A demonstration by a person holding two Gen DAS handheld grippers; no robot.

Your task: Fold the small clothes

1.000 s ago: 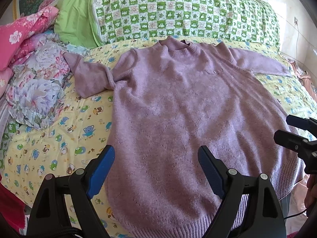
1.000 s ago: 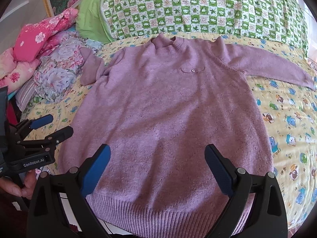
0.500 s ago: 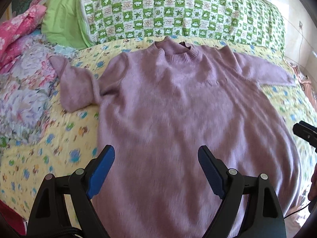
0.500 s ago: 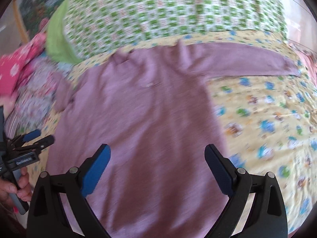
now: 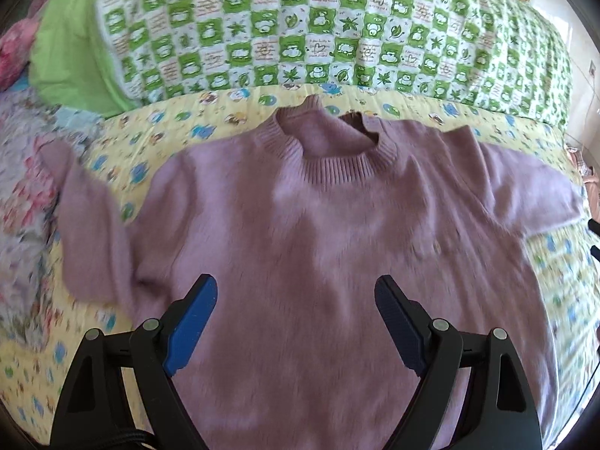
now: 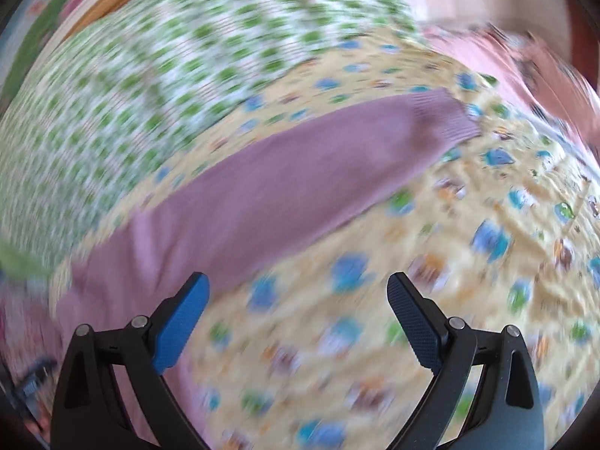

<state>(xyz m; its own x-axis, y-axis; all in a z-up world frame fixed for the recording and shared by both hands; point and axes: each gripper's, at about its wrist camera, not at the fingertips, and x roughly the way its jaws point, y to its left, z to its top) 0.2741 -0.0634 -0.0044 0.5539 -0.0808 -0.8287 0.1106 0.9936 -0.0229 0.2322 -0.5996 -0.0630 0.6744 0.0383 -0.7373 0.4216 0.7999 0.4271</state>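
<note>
Blue-padded jaws, left: the left gripper [image 5: 296,302] hangs over the chest of the sweater, jaws wide apart with nothing between them
Right jaws: the right gripper [image 6: 298,300] is likewise spread and empty, poised over the bedsheet [image 6: 468,262] just beside the outstretched sleeve [image 6: 300,172]; its view is badly smeared, so fine detail is lost
Garment: a mauve knitted sweater [image 5: 318,262] lies face up and mostly flat on the bed, ribbed collar [image 5: 330,161] toward the pillows
Sleeves: in the left view one sleeve [image 5: 90,225] is bent and bunched at the bed's side, while the other runs out straight toward its ribbed cuff [image 6: 446,116]
Around it: a yellow cartoon-print sheet underneath, a green-and-white checked pillow [image 5: 318,30] beyond the collar, a lime one [image 5: 71,48] beside it
How it should handle: my guess is soft, fuzzy and light, limp with no stiffness, so it will drape and sag from any single pinch; the knit looks grippy rather than slick
Where to take hold: I'd pinch the straight sleeve near the cuff or at the shoulder seam, where the ribbing gives the jaws something thick to bite
Stage: folding looks barely begun, with the body open and both sleeves out
Risk: a pinch that dips too deep may catch the sheet along with the knit
</note>
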